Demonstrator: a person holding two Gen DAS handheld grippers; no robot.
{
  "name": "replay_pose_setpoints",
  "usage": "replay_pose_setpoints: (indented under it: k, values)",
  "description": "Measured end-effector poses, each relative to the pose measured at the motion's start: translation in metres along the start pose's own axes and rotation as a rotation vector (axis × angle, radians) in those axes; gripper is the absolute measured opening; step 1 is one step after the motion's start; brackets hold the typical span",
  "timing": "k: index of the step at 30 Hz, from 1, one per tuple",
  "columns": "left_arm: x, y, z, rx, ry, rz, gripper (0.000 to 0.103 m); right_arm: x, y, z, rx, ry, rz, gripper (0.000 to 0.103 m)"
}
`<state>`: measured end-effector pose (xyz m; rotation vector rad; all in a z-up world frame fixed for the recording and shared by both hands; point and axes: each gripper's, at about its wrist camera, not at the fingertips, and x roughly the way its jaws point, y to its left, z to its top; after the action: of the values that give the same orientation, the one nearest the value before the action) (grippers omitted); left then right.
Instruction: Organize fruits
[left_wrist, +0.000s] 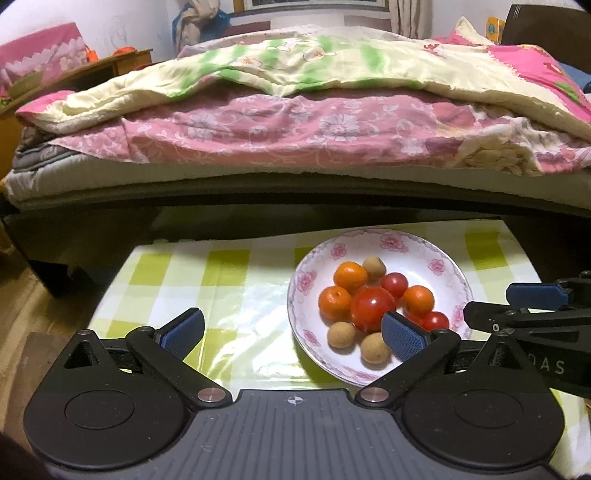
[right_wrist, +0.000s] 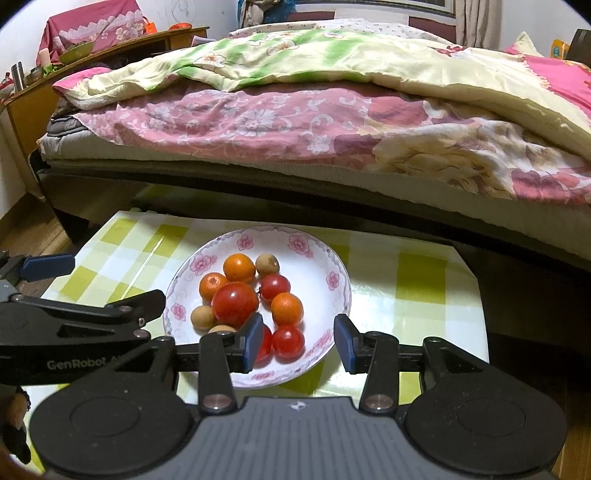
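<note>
The left gripper (left_wrist: 293, 334) hangs with its jaws spread as wide as they go and nothing between them, set over the surface (left_wrist: 221, 280) just left of the plate (left_wrist: 448, 258), its right pad overlapping the plate's near rim in the left wrist view. On the plate all the fruit lies heaped: left of centre two oranges (left_wrist: 335, 302), in the middle the big tomato (left_wrist: 373, 308), and right of it a third orange (left_wrist: 418, 300) and small tomatoes (left_wrist: 394, 284); longans (left_wrist: 341, 334) sit at the near and far edges. The right gripper (right_wrist: 297, 345) hovers over the plate's near rim, jaws partly parted and empty, with a small tomato (right_wrist: 288, 342) showing between them. If the step is to pick that tomato out, it probably pays to lower straight down, keep the left pad clear of the tomato beside it, and close gently, since the skin looks smooth and could slip or bruise. The round fruit may roll when nudged, so the left gripper could steady the plate's rim.
</note>
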<state>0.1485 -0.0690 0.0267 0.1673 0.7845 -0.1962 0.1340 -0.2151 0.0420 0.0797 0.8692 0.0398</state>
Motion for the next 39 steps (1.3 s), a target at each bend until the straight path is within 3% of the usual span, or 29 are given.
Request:
replay_pose_setpoints:
  k: [17, 39]
  values:
    - [-0.015, 0.0, -0.025, -0.017, 0.054, -0.027, 0.103, -0.025, 0.002, -0.025, 0.022, 0.004, 0.008, 0.046]
    - [-0.041, 0.002, -0.05, -0.039, 0.065, -0.026, 0.103, -0.052, 0.009, -0.05, 0.036, -0.002, 0.014, 0.047]
